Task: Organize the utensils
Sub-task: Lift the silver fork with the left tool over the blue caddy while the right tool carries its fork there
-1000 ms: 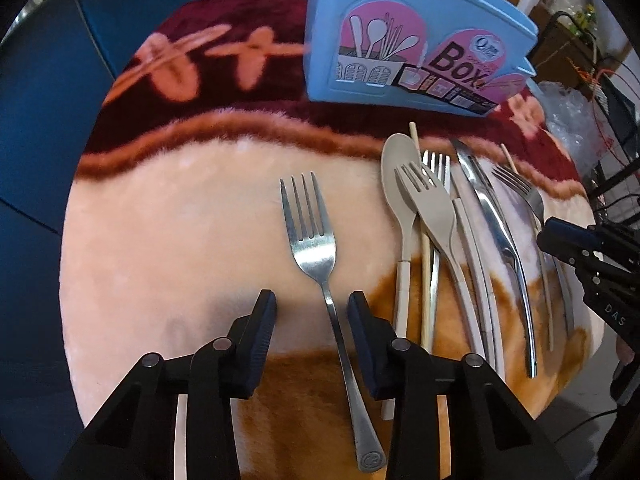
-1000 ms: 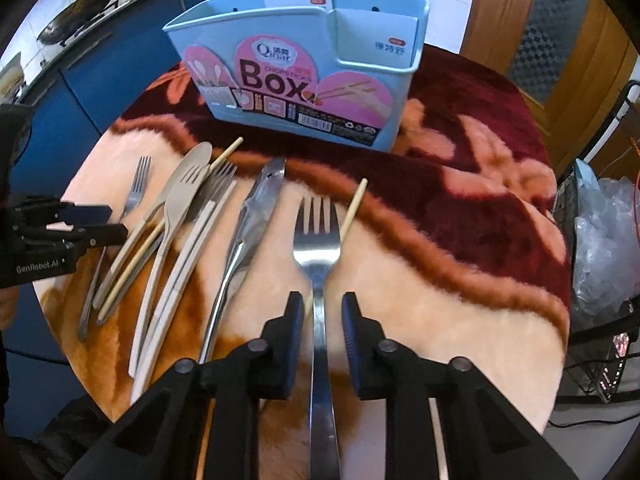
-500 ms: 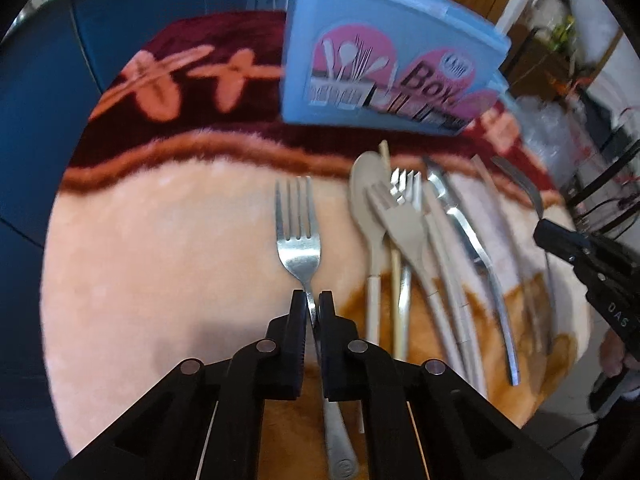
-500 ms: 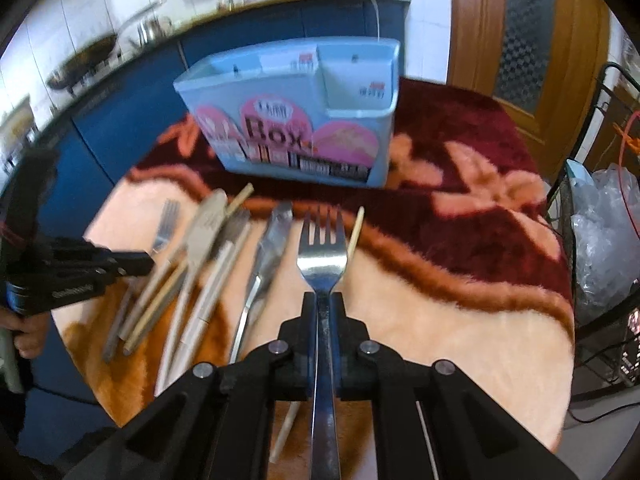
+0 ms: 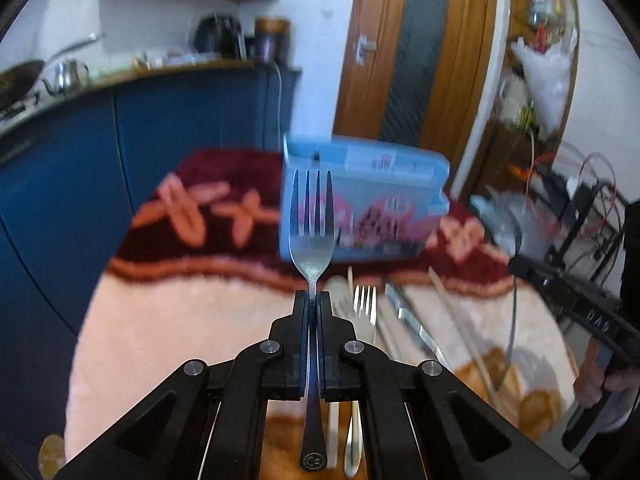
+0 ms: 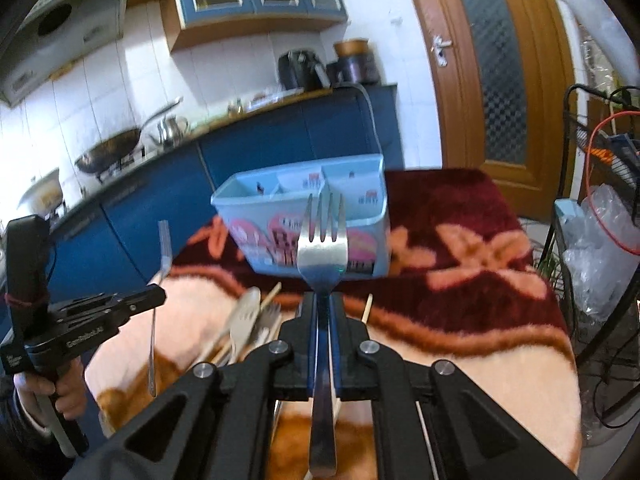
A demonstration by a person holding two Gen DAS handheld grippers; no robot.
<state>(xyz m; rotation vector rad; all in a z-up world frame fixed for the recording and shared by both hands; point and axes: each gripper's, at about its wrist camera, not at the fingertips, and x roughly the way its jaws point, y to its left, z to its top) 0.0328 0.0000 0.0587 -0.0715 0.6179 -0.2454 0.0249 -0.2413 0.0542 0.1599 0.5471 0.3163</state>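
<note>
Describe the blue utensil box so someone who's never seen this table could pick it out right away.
Start at the round table under the plush blanket, cream in front and dark red behind. On the dark red part, beyond the loose cutlery, stands the utensil box. It is the only upright container there: pale blue plastic, open-topped with inner dividers, pink labels on its front.
</note>
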